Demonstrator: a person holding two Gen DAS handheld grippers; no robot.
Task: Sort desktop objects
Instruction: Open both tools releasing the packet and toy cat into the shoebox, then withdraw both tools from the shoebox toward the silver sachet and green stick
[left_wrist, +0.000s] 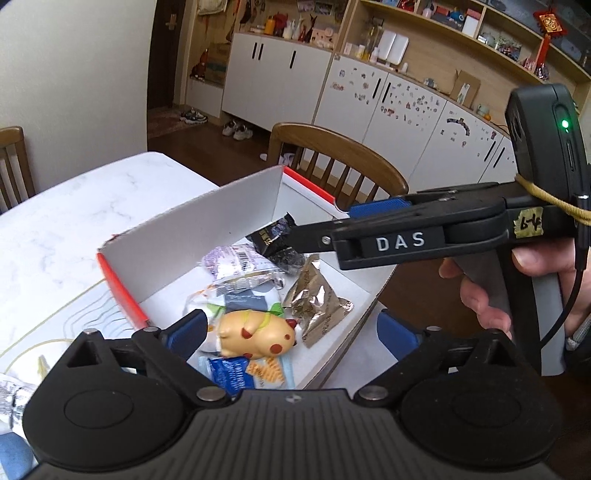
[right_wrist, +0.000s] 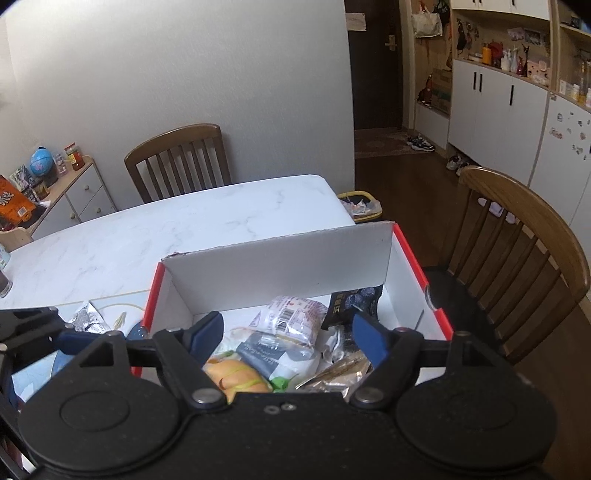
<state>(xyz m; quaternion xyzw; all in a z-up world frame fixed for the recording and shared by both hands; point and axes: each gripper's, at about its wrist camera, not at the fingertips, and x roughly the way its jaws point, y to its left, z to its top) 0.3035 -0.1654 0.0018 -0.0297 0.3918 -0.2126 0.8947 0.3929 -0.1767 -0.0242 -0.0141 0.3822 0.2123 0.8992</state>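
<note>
Your left tongs (left_wrist: 291, 328) and right tongs (right_wrist: 288, 332) both hang spread above the box (right_wrist: 277, 254) at the bench's (right_wrist: 184, 221) right edge.

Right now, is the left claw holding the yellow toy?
No, the left claw is open above the box; the yellow toy lies inside.

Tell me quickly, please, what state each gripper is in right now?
Left gripper: open, holding nothing, above the box.
Right gripper: open, holding nothing, over the snack packets in the same box.
</note>
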